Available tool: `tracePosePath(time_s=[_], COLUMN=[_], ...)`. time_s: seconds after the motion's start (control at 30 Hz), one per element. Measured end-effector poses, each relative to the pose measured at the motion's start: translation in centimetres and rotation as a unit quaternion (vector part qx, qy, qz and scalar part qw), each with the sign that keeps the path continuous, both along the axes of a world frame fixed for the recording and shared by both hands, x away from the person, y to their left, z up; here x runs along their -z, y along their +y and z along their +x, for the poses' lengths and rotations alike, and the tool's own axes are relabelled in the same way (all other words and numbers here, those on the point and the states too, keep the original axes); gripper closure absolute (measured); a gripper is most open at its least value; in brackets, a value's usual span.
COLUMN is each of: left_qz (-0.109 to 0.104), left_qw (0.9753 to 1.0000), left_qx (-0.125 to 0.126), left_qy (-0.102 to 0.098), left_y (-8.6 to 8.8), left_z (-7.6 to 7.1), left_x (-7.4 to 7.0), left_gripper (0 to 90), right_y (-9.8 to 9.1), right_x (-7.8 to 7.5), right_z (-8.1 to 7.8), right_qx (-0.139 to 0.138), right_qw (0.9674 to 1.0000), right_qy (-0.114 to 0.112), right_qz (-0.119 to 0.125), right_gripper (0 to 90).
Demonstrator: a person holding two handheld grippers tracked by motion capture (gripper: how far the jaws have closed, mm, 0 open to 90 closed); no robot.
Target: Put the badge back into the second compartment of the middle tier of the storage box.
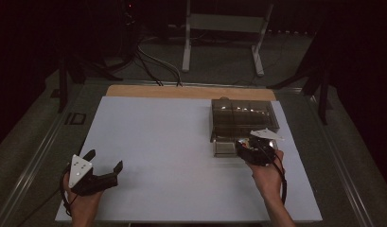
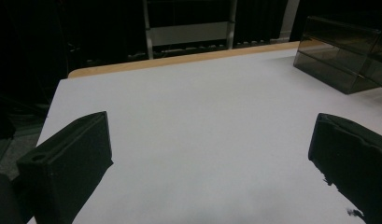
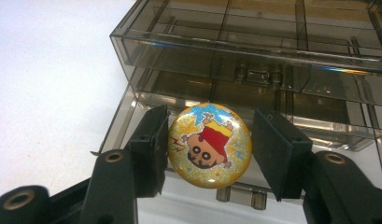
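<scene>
One round badge [image 3: 209,145] pinched between the right gripper [image 3: 209,149] jaws.
It hangs over the open drawer of the smoked plastic box [image 1: 243,118], far right; left gripper [image 1: 105,163] rests near left, jaws spread, empty.

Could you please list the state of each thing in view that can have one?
Smoky clear drawer box: upright on the white table, lowest drawer pulled out.
Round cartoon badge: held edge to edge in the right tool, over the pulled-out drawer, picture upside down in the right gripper view.
Left tool: open, holding nothing, over the white table.
</scene>
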State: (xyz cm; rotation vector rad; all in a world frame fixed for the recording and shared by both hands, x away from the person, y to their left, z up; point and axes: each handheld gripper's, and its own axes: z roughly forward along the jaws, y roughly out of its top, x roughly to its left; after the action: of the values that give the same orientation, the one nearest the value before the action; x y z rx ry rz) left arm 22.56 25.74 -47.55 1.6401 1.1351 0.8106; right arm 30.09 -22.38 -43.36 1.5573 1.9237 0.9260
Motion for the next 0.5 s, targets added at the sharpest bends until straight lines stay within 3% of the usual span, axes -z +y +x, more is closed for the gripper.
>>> tracePosePath(time_s=[0.5], left_qz=[-0.001], left_qw=[1.0], left_qx=[0.0], left_qy=[0.0], left_y=[0.0], left_z=[0.03], left_x=[0.02], left_gripper=[1.0], right_y=[-0.28], right_x=[0.13], right_z=[0.7], right_qx=[0.008], right_qw=[1.0], right_qy=[0.003], right_qz=[0.0], right_gripper=[47.5])
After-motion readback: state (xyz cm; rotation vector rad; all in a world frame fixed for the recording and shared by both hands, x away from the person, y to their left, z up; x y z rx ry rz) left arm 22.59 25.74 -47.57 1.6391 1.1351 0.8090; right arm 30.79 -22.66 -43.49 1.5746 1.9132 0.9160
